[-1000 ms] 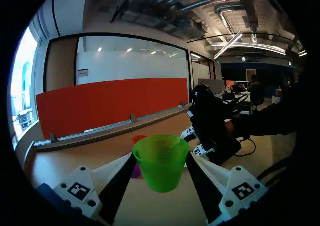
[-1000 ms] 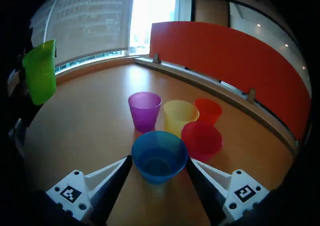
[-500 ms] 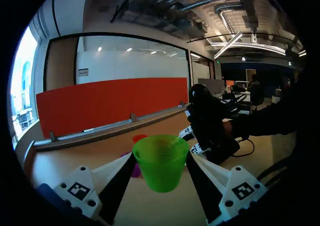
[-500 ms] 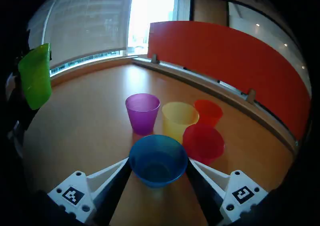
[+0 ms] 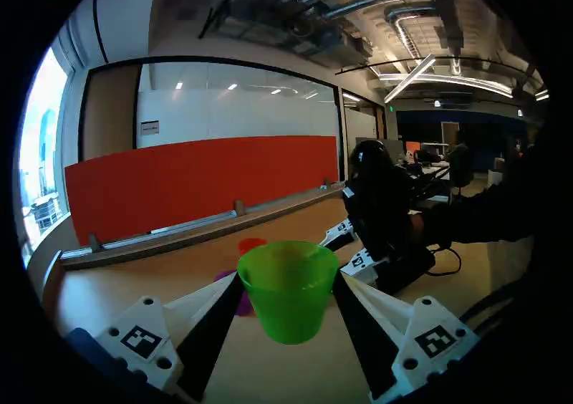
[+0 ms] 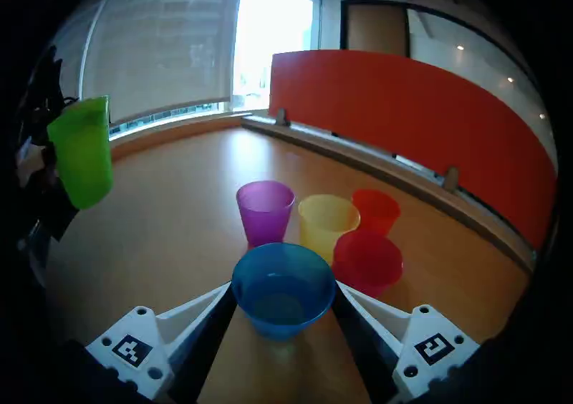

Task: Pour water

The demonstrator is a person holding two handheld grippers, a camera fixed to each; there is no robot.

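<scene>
Fingers point(image 5: 215, 314) of my left gripper point(image 5: 286, 284) clamp the green cup point(image 5: 288, 304), held upright above the table point(image 5: 107, 289); my right gripper point(image 6: 283, 289) squeezes the blue cup point(image 6: 283, 300), seemingly a little water inside. Nothing tilts, so I judge pouring not yet begun. At twelve o'clock beyond it: purple cup point(image 6: 265, 212), yellow cup point(image 6: 327, 221), red cup point(image 6: 367, 262), orange cup point(image 6: 376, 209). Six cups, one per colour, two grippers.

wood table point(image 6: 179, 210) | orange partition point(image 5: 193, 178) | bright window point(image 6: 276, 46) w/ blind | ceiling pipes, strip lights
</scene>
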